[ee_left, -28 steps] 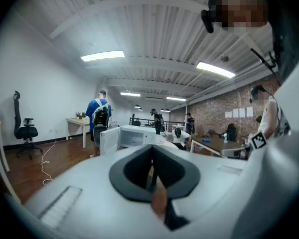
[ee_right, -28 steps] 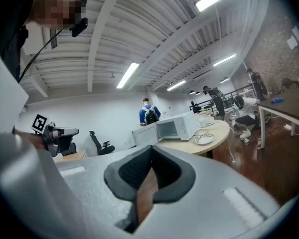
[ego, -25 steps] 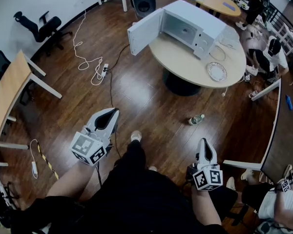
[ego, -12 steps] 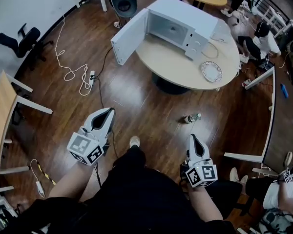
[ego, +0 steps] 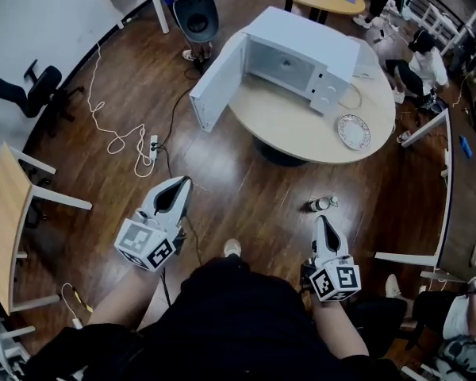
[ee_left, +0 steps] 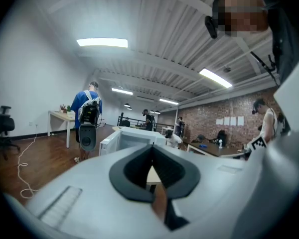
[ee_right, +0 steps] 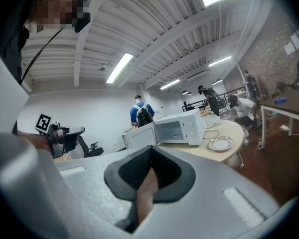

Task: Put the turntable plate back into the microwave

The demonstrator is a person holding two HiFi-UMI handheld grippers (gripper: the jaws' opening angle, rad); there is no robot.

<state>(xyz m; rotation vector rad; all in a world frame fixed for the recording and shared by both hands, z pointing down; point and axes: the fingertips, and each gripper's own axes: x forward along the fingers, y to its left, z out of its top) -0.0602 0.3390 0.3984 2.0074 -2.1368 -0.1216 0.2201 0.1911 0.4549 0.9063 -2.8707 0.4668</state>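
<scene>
Turntable plate (ego: pixel 353 132) lies on the desk (ego: pixel 293 125), just right of the open microwave (ego: pixel 301 58), well ahead of us. We judge right fingers (ego: pixel 323 228) nearer than left fingers (ego: pixel 182 190); both pairs closed, empty.

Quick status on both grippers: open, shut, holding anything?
Left gripper: shut, holding nothing.
Right gripper: shut, holding nothing.

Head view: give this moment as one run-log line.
plate: on table beside microwave | door: open | left gripper: jaws shut, empty | right gripper: jaws shut, empty
</scene>
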